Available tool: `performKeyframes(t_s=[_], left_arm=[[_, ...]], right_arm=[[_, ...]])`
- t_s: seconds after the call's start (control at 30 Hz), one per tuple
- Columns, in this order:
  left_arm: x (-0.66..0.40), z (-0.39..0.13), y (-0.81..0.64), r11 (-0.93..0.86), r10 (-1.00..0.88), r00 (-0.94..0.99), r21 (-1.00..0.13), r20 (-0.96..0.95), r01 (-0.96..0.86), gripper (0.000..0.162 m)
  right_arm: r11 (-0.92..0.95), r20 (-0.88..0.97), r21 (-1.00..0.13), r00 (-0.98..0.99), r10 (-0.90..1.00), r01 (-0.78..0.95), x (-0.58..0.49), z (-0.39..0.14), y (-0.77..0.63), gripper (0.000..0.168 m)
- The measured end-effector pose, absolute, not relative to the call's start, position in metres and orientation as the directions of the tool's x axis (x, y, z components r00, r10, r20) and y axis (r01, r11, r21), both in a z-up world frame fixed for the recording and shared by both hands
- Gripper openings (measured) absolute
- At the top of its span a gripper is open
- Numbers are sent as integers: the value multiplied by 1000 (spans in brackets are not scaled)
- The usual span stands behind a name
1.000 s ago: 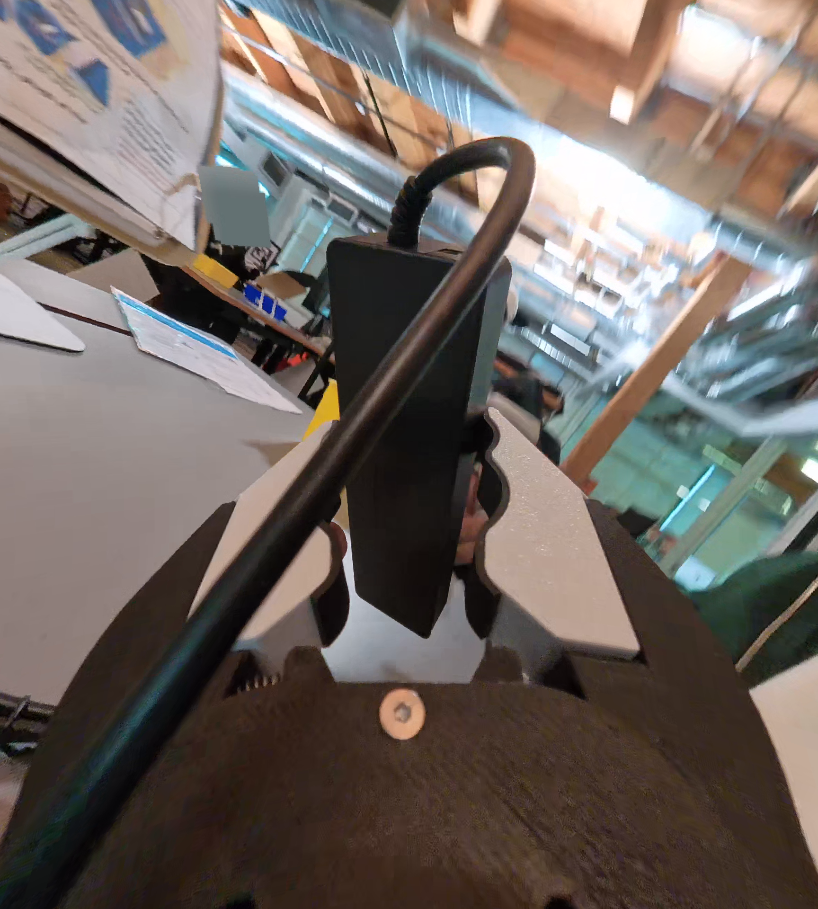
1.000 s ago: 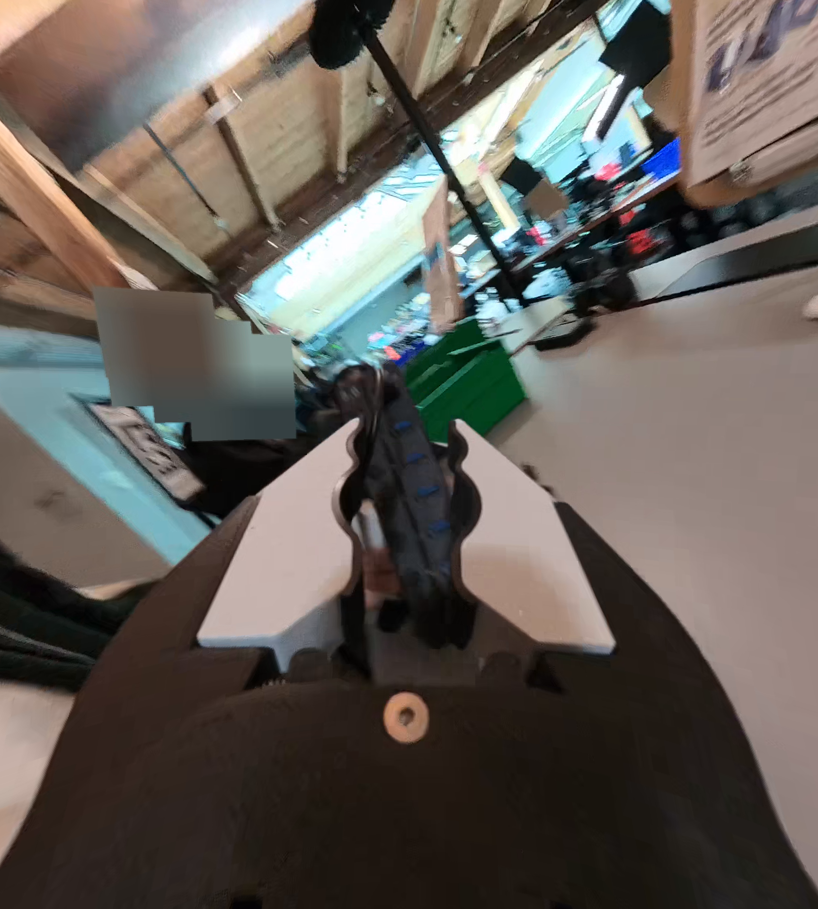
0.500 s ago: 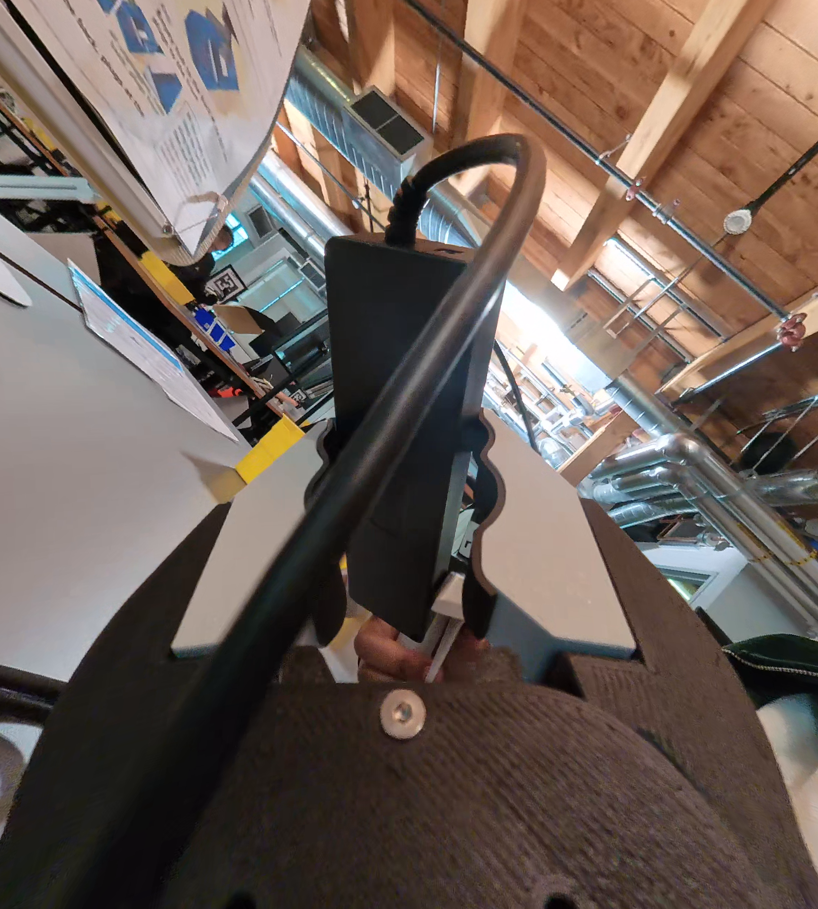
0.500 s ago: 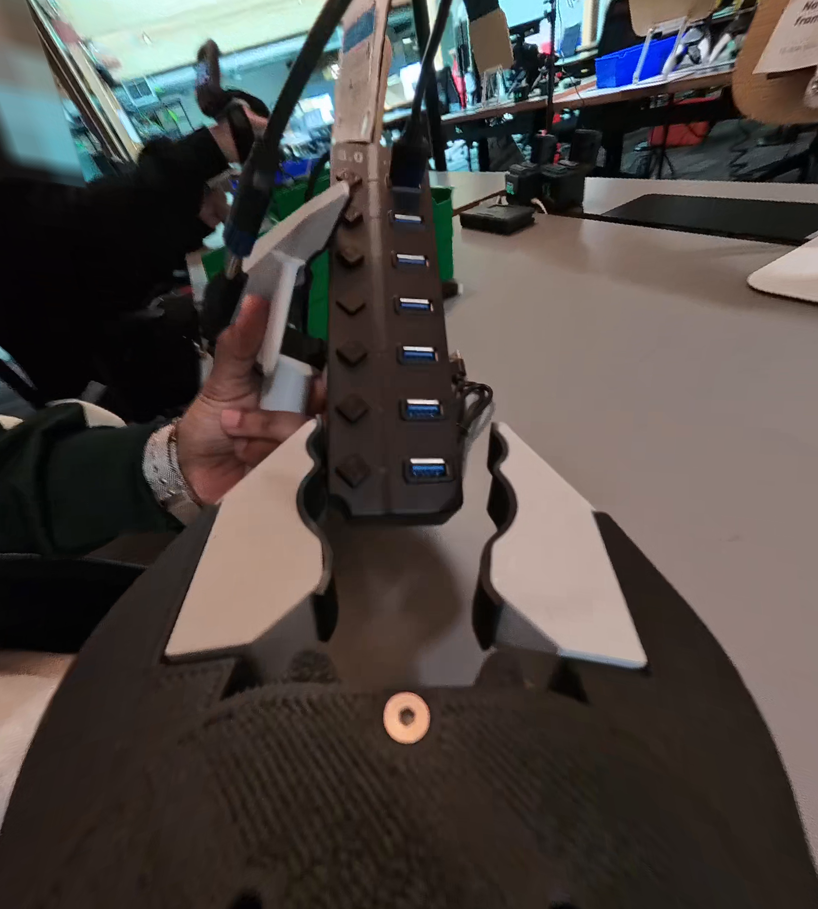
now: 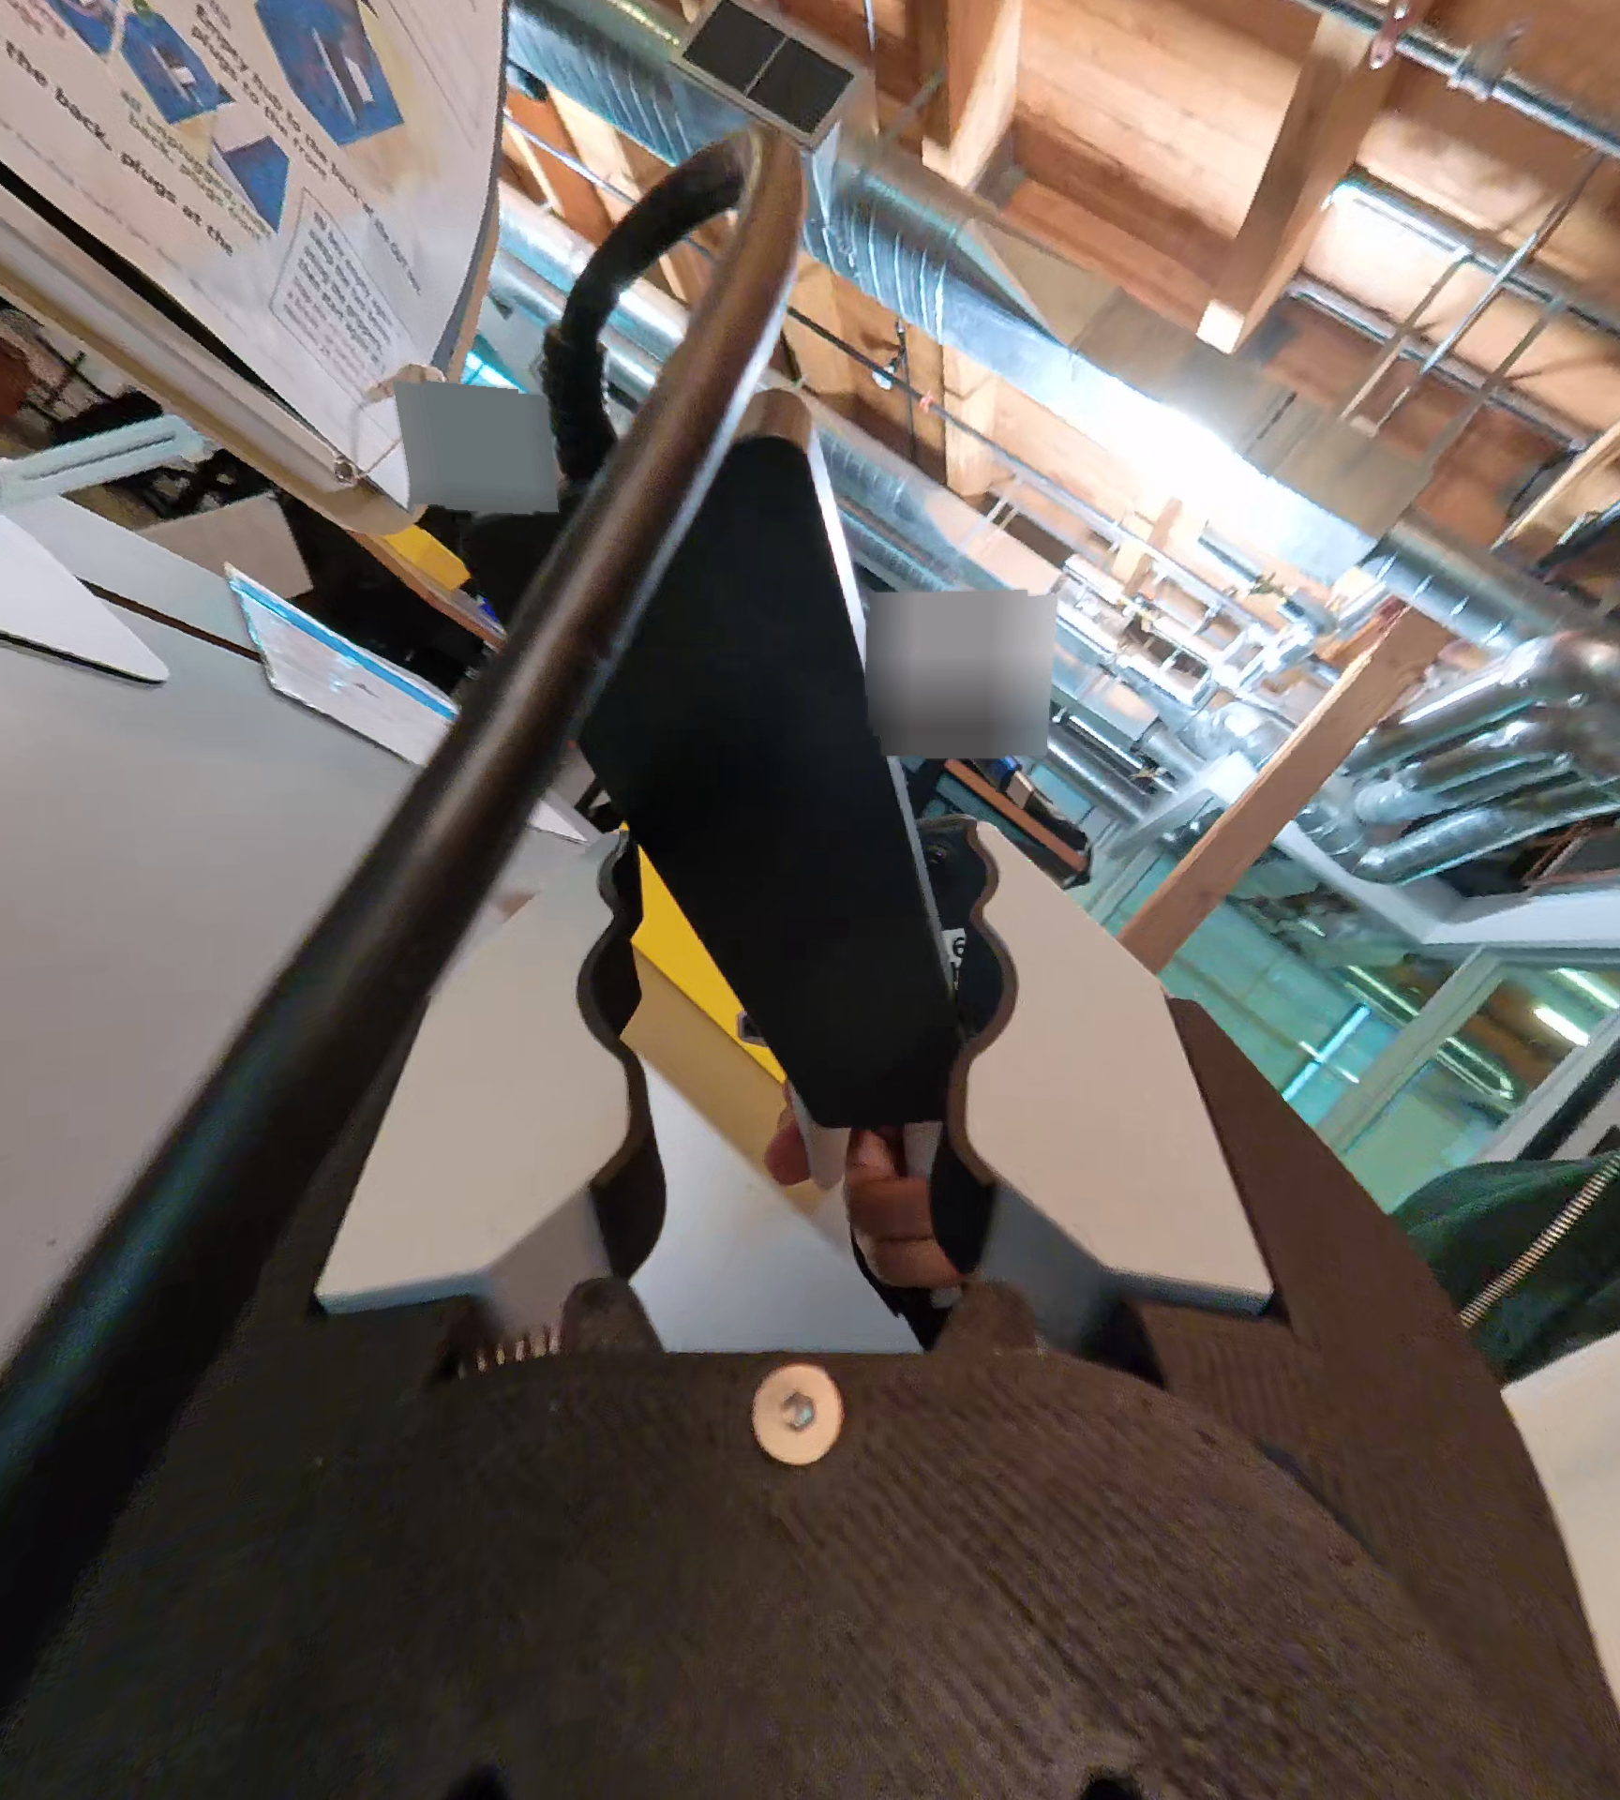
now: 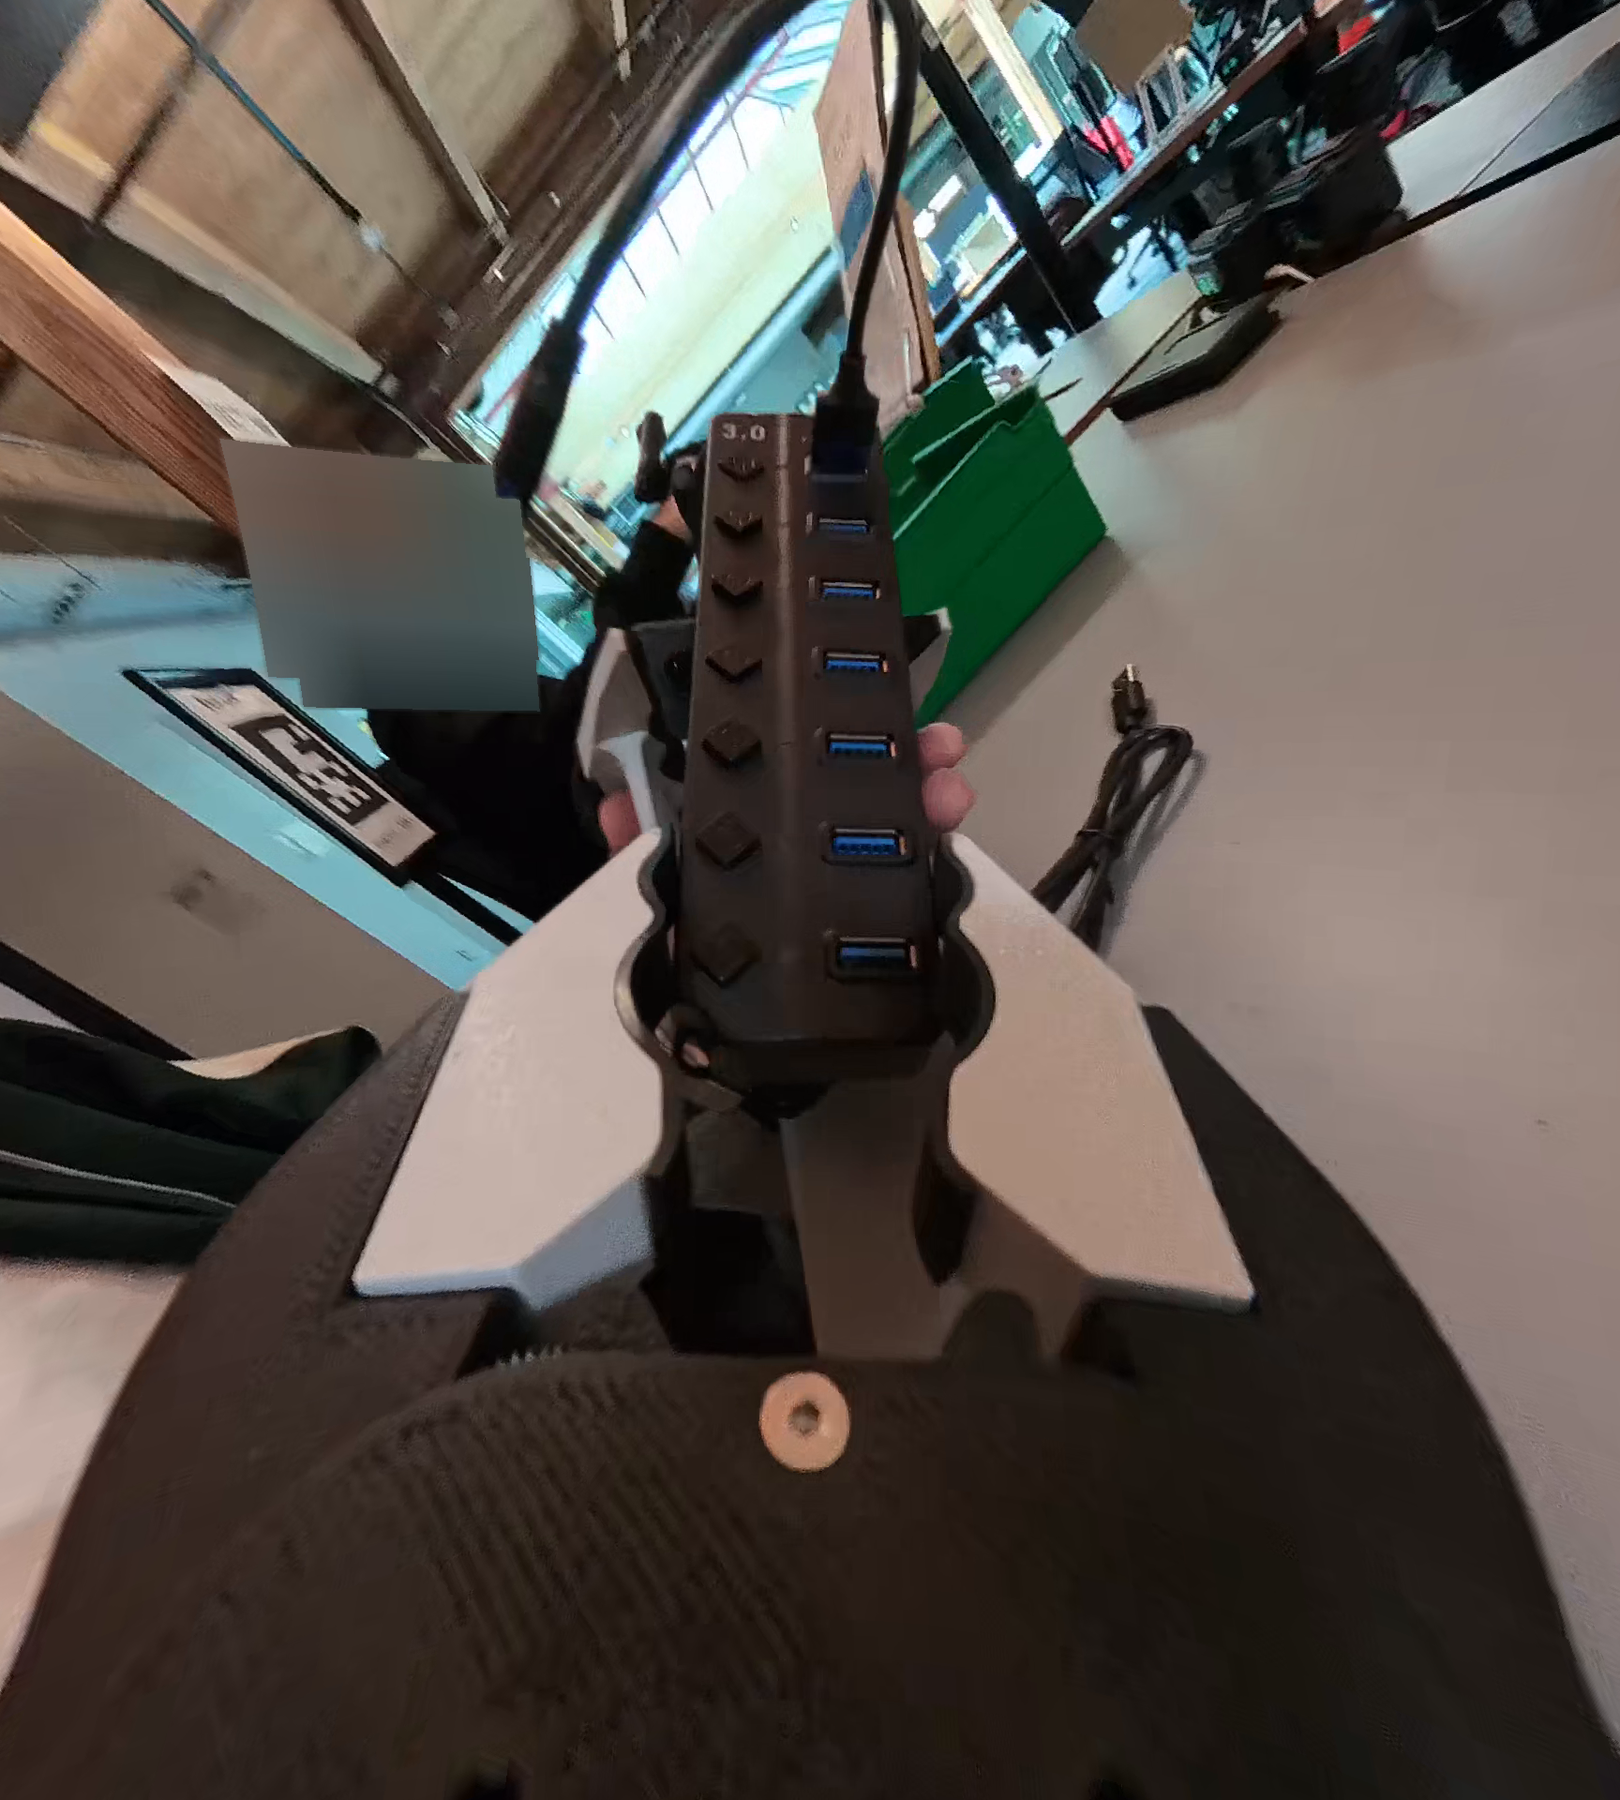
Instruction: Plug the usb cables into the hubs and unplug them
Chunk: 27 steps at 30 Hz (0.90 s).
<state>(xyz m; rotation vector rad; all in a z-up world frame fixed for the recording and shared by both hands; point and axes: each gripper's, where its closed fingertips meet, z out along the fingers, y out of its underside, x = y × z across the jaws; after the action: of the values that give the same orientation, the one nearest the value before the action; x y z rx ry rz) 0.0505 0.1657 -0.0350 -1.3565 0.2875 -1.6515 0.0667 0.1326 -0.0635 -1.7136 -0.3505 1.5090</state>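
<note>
A long black USB hub with several blue ports and a row of buttons stands up off the table. My right gripper is shut on its near end. A thin black cable is plugged into its top port. A thicker black cable hangs to its left. In the left wrist view the hub's plain back leans on the right finger of my left gripper, which is open with a gap on its left. A thick black cable arcs over the hub and runs down to the left.
A grey table holds a coiled loose black cable and green bins farther back. In the left wrist view a paper sheet on a stand, its white base and a flat sheet lie to the left.
My right gripper has closed on the hub's near end; half a second ago it was open around it. My left gripper has opened and the hub now leans in it.
</note>
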Motion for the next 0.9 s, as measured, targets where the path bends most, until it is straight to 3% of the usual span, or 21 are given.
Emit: performKeyframes(t_s=[0.23, 0.3, 0.37, 0.63, 0.73, 0.9], left_arm=[[41, -30, 170, -518, -764, 45, -654, 643, 552, 70], [36, -26, 171, -523, -759, 14, -621, 651, 583, 68], [32, -22, 169, -531, -764, -25, -606, 645, 592, 55], [31, -18, 167, -525, -783, -47, -617, 621, 587, 52], [25, -15, 170, -524, -779, -55, -600, 624, 605, 53], [12, -14, 178, -532, -767, -78, -563, 637, 633, 53]], right_arm=[[-626, -687, -723, 214, 694, -292, 62, -59, 127, 52], [-617, -678, -731, 207, 706, -290, 61, -58, 125, 52], [-593, -645, -762, 233, 728, -258, 60, -61, 124, 52], [-545, -598, -800, 275, 753, -249, 59, -68, 127, 53], [-546, -608, -793, 294, 737, -271, 65, -69, 133, 65], [-529, -600, -798, 315, 735, -288, 70, -68, 139, 69]])
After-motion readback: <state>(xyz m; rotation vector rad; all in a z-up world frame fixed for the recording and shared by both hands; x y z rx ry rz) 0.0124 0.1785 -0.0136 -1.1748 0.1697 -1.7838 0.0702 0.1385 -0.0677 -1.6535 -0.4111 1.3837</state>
